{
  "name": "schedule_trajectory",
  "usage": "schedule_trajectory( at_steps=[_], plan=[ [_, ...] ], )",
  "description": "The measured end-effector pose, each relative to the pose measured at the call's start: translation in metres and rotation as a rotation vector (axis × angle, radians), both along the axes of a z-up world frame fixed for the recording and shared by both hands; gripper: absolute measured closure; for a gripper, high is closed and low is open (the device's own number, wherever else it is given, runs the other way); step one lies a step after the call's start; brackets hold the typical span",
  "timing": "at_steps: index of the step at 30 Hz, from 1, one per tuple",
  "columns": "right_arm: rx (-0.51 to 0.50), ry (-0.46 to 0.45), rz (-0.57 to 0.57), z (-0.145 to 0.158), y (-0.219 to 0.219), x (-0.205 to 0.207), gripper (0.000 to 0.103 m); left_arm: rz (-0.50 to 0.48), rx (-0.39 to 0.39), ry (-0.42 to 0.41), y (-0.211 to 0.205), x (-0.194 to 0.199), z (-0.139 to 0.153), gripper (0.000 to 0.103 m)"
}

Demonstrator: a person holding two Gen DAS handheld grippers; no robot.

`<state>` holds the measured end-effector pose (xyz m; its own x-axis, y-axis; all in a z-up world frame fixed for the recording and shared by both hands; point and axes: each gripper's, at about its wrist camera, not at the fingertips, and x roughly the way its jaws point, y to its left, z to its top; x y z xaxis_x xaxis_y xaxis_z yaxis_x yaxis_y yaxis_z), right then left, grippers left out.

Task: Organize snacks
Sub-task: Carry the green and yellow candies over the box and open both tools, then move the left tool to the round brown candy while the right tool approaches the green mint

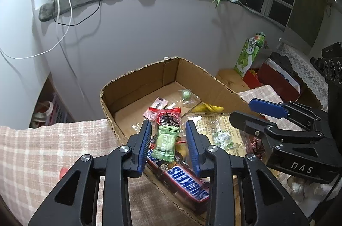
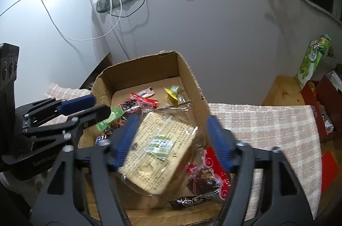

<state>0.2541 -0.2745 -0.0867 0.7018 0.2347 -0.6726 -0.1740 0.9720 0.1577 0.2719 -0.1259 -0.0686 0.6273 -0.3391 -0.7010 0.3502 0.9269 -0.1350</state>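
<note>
Both my grippers (image 1: 168,138) (image 2: 171,136) stand open over the box (image 1: 136,80); Snickers bar (image 1: 188,184), half-hidden, lies diagonally toward me.

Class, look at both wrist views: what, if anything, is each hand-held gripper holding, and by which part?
Nothing. The left hand-held gripper stands open around the green candy packet; the right hand-held gripper is open over the bread pack.

Both the left gripper (image 1: 168,140) and the right gripper (image 2: 171,140) are built from black, cut-out linkage arms joined by silver round-headed screws behind the jaws. Ribbed blue pads (image 1: 145,140) are fitted inside. "DAS" is lettered in white behind the right jaws.
</note>
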Motion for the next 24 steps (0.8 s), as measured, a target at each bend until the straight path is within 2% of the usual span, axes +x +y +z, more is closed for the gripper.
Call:
schedule_trajectory(
  at_steps=[1,3,16,19,24],
  plan=[
    [-0.002,-0.007,-0.007,0.001,-0.001,-0.001,0.021,0.000,0.000,0.002,0.000,0.000,0.000,0.070],
    [-0.004,-0.010,-0.014,0.002,-0.001,-0.002,0.019,-0.003,0.001,-0.001,-0.001,-0.002,0.000,0.048],
    [-0.019,-0.032,-0.033,0.016,0.000,-0.019,0.019,0.026,-0.009,-0.043,0.011,-0.015,0.015,0.047],
    [-0.023,-0.044,-0.024,0.021,0.004,-0.028,0.012,0.032,-0.014,-0.049,0.018,-0.019,0.020,0.047],
    [-0.038,-0.084,0.003,0.030,0.015,-0.046,0.011,0.049,-0.017,-0.062,0.034,-0.027,0.028,0.047]
  ],
)
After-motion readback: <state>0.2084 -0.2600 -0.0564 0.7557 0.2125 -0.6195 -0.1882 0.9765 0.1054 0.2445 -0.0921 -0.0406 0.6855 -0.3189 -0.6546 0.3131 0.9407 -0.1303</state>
